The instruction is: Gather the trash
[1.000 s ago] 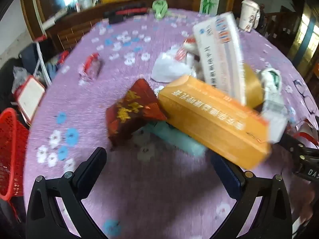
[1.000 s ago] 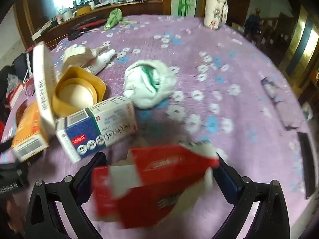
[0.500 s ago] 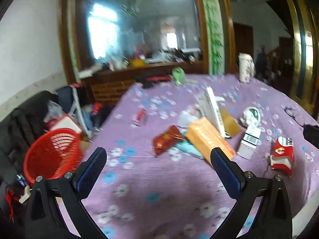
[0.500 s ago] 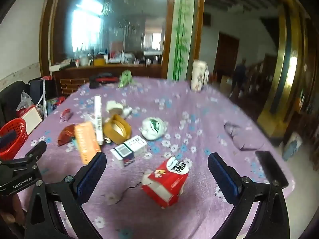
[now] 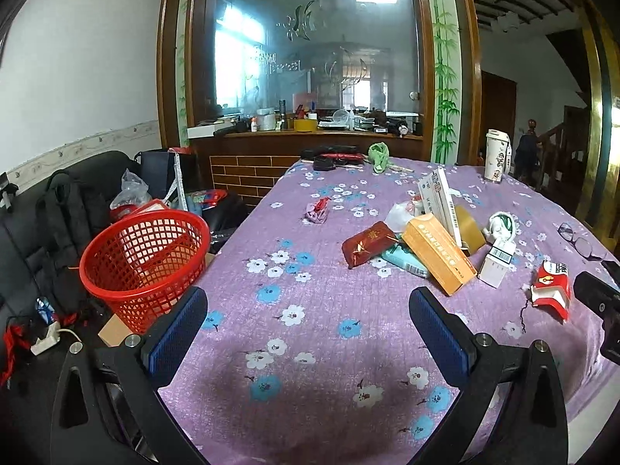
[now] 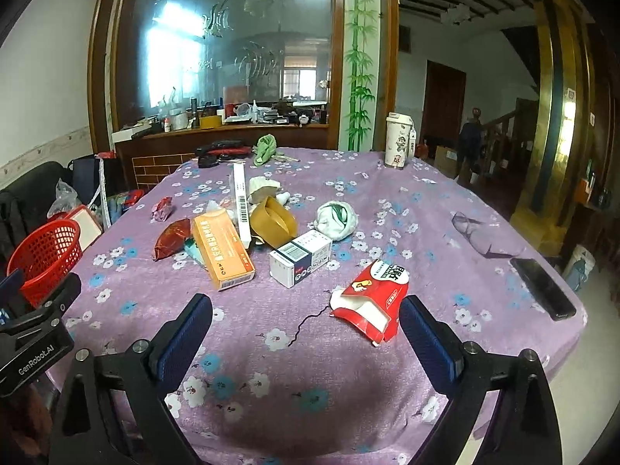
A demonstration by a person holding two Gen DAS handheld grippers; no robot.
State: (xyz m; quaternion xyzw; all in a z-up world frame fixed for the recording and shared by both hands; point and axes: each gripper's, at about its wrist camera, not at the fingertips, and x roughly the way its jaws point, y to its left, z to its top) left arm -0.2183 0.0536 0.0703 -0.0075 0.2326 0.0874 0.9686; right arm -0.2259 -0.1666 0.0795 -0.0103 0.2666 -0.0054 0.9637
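Observation:
Trash lies in a heap mid-table on the purple flowered cloth (image 5: 310, 333): an orange box (image 5: 438, 257), a dark red packet (image 5: 366, 243), a white-and-blue box (image 6: 301, 257), a gold tape roll (image 6: 273, 223), a crumpled white-green wrapper (image 6: 336, 219) and a torn red carton (image 6: 374, 298). A red mesh basket (image 5: 145, 259) stands off the table's left edge. My left gripper (image 5: 308, 325) is open over bare cloth near the front edge. My right gripper (image 6: 306, 335) is open, the red carton just beyond its right finger.
A small pink wrapper (image 5: 317, 211) lies apart at the left. A green cloth (image 6: 265, 149), a white cup (image 6: 398, 139), glasses (image 6: 471, 228) and a black phone (image 6: 542, 288) also sit on the table. Bags (image 5: 66, 209) crowd the floor at left.
Both grippers have pulled back and up from close over the trash to a wide view of the table. The red carton that filled the right gripper's jaws now lies on the cloth.

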